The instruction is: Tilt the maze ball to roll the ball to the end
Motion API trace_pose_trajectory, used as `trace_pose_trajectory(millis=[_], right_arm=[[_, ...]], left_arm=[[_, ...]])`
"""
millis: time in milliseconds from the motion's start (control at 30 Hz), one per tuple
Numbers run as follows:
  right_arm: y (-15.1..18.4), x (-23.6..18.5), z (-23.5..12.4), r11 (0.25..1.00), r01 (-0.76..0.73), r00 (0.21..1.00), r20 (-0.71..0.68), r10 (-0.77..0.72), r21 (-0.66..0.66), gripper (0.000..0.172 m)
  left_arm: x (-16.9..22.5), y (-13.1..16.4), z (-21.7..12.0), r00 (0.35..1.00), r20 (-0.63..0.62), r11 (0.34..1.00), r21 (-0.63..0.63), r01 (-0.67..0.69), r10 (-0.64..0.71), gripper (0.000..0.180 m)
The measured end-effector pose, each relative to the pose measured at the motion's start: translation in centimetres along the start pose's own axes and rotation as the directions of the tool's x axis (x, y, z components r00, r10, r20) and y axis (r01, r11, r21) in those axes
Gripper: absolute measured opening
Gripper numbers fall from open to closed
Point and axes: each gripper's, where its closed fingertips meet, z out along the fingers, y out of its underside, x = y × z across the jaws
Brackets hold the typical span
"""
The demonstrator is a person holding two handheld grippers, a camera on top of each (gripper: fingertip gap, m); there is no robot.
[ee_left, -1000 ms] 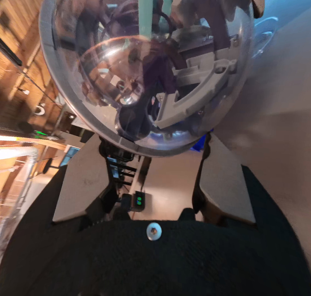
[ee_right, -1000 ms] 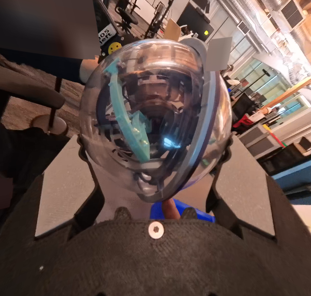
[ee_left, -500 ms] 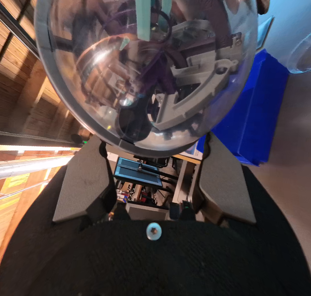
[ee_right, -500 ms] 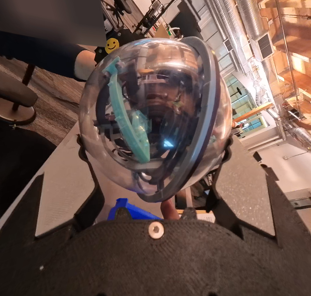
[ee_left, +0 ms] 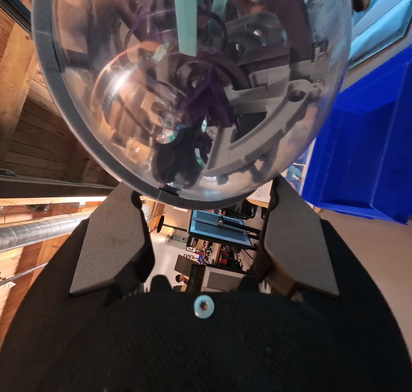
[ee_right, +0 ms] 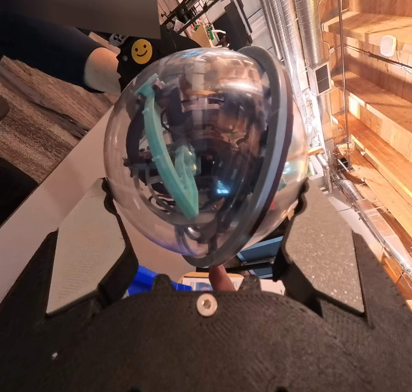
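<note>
Inside, maze ball (ee_right: 205,140) tracks blurred, reflection-masked.

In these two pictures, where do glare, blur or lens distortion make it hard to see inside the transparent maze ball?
Left wrist view: a bright glare patch lies on the maze ball shell, its inner tracks look smeared, and the blue bin bends with wide-angle distortion. Right wrist view: room reflections darken the ball's centre, the teal track stays fairly sharp, and the ceiling lamps at right are overexposed.
</note>
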Motion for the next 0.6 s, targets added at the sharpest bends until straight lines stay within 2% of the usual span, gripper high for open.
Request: trace_pose_trajectory(millis=[200, 467, 600], right_arm=[[-0.3, 0.2, -0.3, 0.999, -0.047, 0.999, 0.014, 0.047, 0.014, 0.157], [-0.7, -0.1, -0.6, 0.983, -0.163, 0.985, 0.062, 0.158, 0.08, 0.157], [-0.6, 0.1, -0.8, 0.984, -0.168, 0.985, 0.061, 0.164, 0.062, 0.157]], left_arm=[[0.0, -0.3, 0.2, 0.999, -0.03, 0.999, 0.009, 0.045, -0.045, 0.115], [1.7, -0.7, 0.7, 0.976, -0.083, 0.976, 0.06, 0.207, -0.202, 0.115], [1.8, -0.7, 1.2, 0.971, -0.08, 0.972, 0.057, 0.229, -0.224, 0.115]])
